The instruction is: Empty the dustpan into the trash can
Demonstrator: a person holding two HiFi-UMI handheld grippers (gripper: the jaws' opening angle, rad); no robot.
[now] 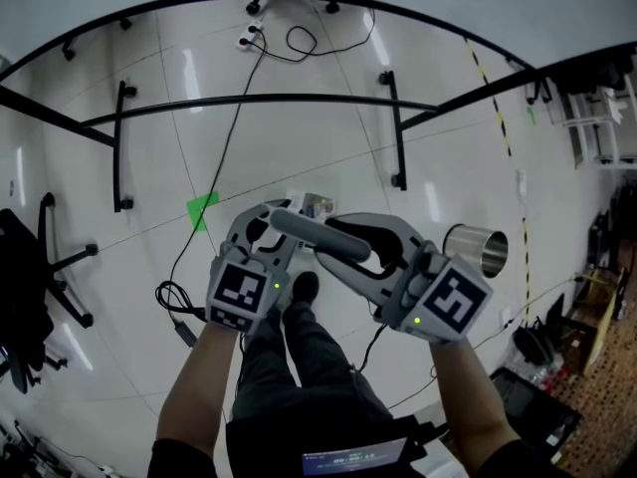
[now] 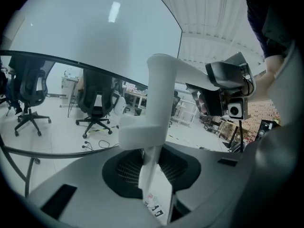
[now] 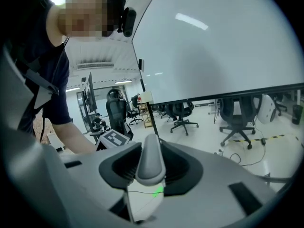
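Observation:
I hold a dustpan up in front of the person's body with both grippers. Its grey handle [image 1: 318, 235] runs across between them, and a bit of the white pan [image 1: 317, 205] with scraps shows beyond. My left gripper [image 1: 271, 222] is shut on a thin white part of the dustpan [image 2: 154, 184]; the handle [image 2: 161, 80] rises from there and bends right towards the other gripper. My right gripper [image 1: 338, 239] is shut on the handle's rounded grey end [image 3: 151, 163]. The shiny steel trash can [image 1: 478, 249] stands on the floor to the right, just beyond the right gripper.
A black metal frame [image 1: 259, 100] spans the floor ahead. A black cable [image 1: 224, 157] runs past a green tape mark [image 1: 202, 210]. An office chair [image 1: 30, 277] stands at the left, and shelves and boxes [image 1: 597, 127] line the right side.

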